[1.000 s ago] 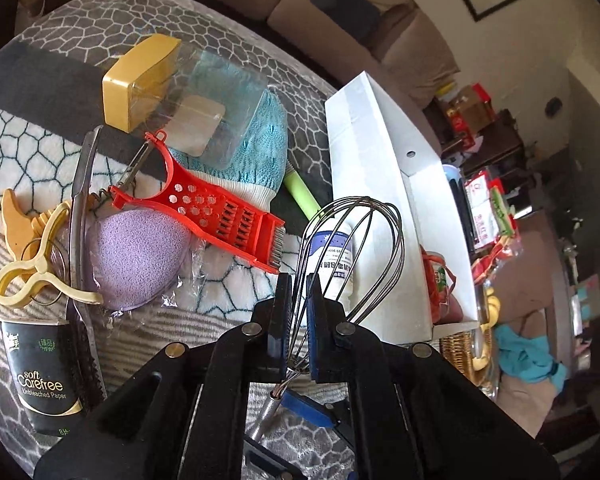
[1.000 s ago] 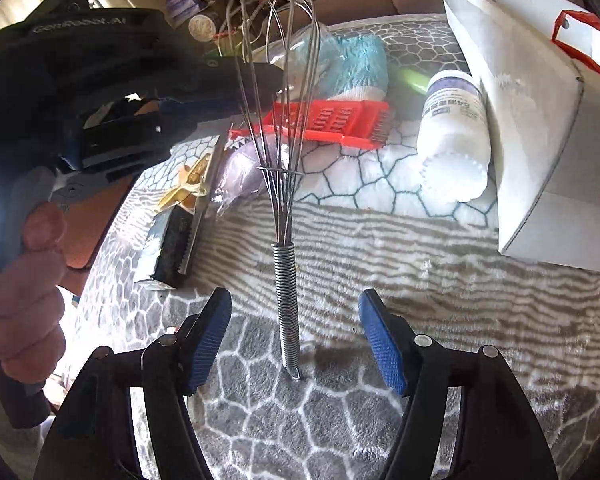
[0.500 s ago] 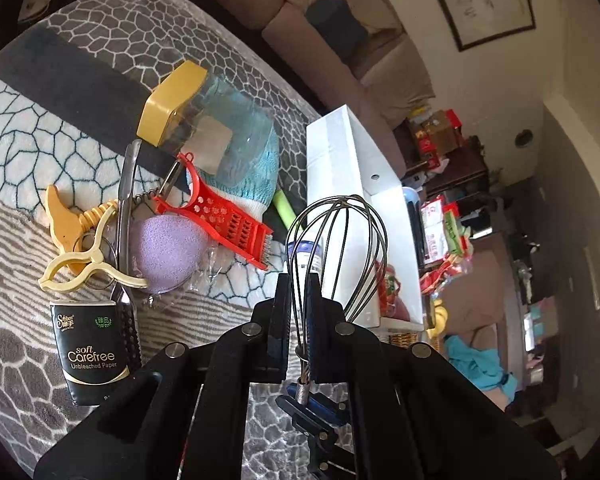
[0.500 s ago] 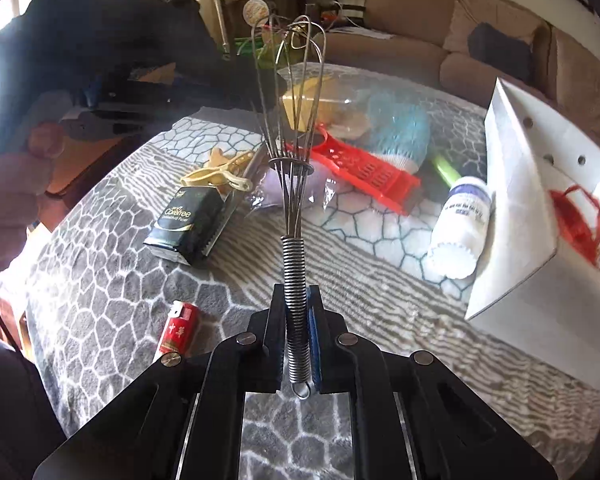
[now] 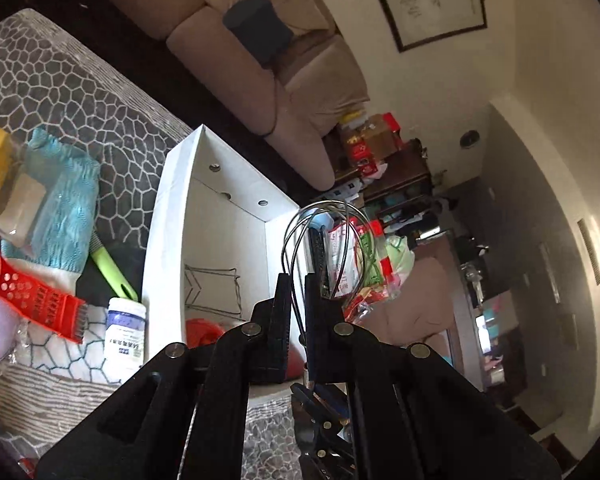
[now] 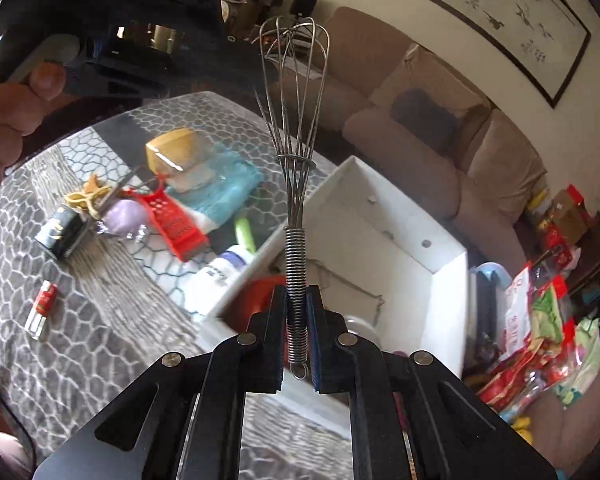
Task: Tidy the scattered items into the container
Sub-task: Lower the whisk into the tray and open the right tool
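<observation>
Here the whisk (image 6: 296, 168) was pinched at both ends: the right gripper (image 6: 297, 336) clamped on its coiled handle, the left gripper (image 5: 298, 300) pressed together on the wire loops, holding it above the open white box (image 5: 168, 216). Judged step: transfer into the box. Next move calls for lowering it inside and spreading both grippers.
</observation>
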A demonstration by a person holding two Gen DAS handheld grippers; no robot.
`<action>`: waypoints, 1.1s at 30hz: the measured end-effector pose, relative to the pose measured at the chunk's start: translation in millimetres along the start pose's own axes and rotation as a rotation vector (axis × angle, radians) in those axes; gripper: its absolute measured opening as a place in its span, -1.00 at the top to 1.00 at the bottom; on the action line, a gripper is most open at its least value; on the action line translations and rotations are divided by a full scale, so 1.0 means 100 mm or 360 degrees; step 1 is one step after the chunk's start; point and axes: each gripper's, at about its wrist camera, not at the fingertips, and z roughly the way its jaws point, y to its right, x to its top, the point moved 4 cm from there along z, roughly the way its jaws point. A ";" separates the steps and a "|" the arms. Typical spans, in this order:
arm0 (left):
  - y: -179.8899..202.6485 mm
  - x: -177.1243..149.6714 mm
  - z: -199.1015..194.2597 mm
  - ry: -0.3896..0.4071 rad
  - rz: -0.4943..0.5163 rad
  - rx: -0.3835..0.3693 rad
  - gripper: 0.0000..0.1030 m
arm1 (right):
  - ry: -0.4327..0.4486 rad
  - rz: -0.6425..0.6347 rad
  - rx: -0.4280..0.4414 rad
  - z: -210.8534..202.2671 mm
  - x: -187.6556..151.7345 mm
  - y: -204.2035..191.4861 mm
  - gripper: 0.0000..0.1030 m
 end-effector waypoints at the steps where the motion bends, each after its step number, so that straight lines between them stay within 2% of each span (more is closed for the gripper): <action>1: 0.04 0.08 0.20 -0.0018 -0.0014 0.0015 0.91 | -0.0030 -0.0026 -0.0039 0.11 0.00 0.16 0.83; 4: 0.10 0.24 0.80 -0.0076 -0.0046 0.0062 0.91 | -0.0113 -0.0123 -0.0111 0.49 -0.02 0.59 0.83; 6: 0.07 0.31 1.22 -0.0129 -0.0072 0.0111 0.91 | -0.0171 -0.0224 -0.0101 0.77 -0.08 0.77 0.83; 9: -0.09 0.41 1.74 -0.0181 -0.0121 0.0211 0.91 | -0.0338 -0.0417 -0.0141 1.31 -0.26 0.96 0.83; 11: -0.17 0.46 1.94 -0.0192 -0.0084 0.0309 0.91 | -0.0413 -0.0484 -0.0153 1.63 -0.38 1.11 0.84; 13: -0.20 0.48 2.07 -0.0218 -0.0014 0.0389 0.91 | -0.0490 -0.0467 -0.0115 1.88 -0.48 1.26 0.84; 15: -0.21 0.46 2.12 -0.0240 0.0038 0.0442 0.91 | -0.0506 -0.0451 -0.0116 2.01 -0.56 1.39 0.84; 22: -0.17 0.45 2.15 -0.0333 0.0242 0.0602 0.91 | -0.0405 0.0120 0.0171 2.19 -0.57 1.91 0.85; 25: -0.07 0.48 2.10 -0.0339 0.0327 0.0630 0.91 | -0.0454 0.0178 0.0139 2.29 -0.59 2.01 0.85; 27: 0.01 0.49 2.06 -0.0344 0.0374 0.0636 0.89 | -0.0435 0.0324 0.0169 2.32 -0.52 2.09 0.84; 29: 0.05 0.50 2.00 -0.0334 0.0412 0.0657 0.77 | -0.0448 0.0569 0.0254 2.42 -0.46 2.24 0.77; 30: 0.06 0.51 1.98 -0.0332 0.0426 0.0666 0.63 | -0.0449 0.0663 0.0279 2.50 -0.45 2.33 0.68; 31: 0.06 0.52 1.96 -0.0331 0.0432 0.0670 0.39 | -0.0439 0.0717 0.0315 2.56 -0.40 2.36 0.53; 32: 0.05 0.53 1.94 -0.0337 0.0430 0.0668 0.23 | -0.0431 0.0759 0.0340 2.60 -0.36 2.38 0.43; 33: 0.03 0.53 1.91 -0.0346 0.0424 0.0662 -0.14 | -0.0424 0.0818 0.0366 2.64 -0.32 2.40 0.19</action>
